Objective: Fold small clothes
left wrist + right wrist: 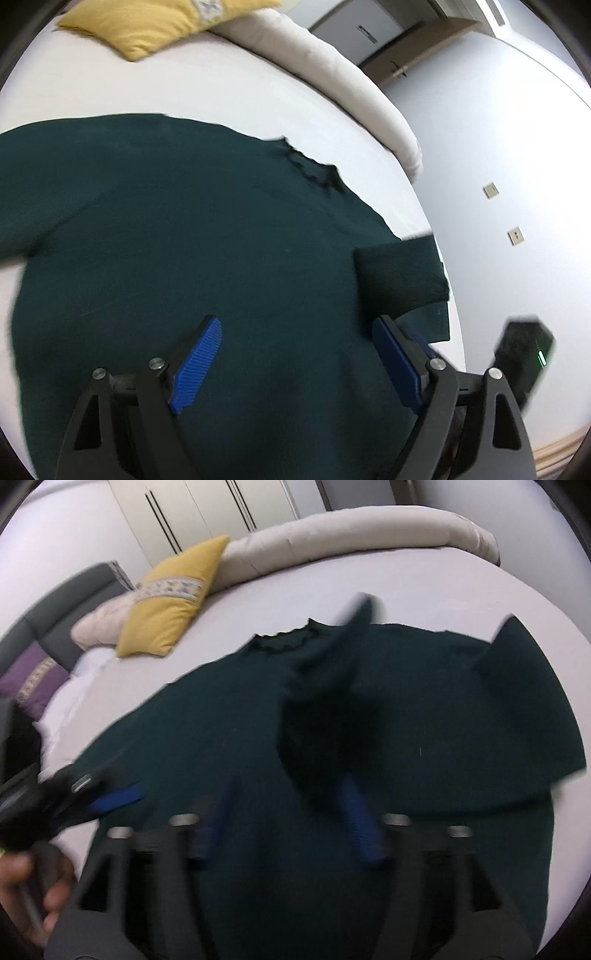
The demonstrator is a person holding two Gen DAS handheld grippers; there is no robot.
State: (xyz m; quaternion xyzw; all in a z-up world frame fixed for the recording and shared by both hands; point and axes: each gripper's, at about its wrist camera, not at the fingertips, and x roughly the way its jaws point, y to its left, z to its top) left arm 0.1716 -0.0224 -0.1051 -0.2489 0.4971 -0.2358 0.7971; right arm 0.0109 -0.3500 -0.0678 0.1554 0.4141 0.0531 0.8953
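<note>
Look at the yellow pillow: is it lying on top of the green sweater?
No, the yellow pillow lies apart from the green sweater, with bare white bed between them.

We see bare sheet (332, 579) open beyond the sweater (221, 720); left of it, a yellow pillow (170, 602) blocks the way.

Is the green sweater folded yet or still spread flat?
Partly folded. The dark green sweater lies mostly spread on the bed, but one sleeve is already turned in over the body.
</note>
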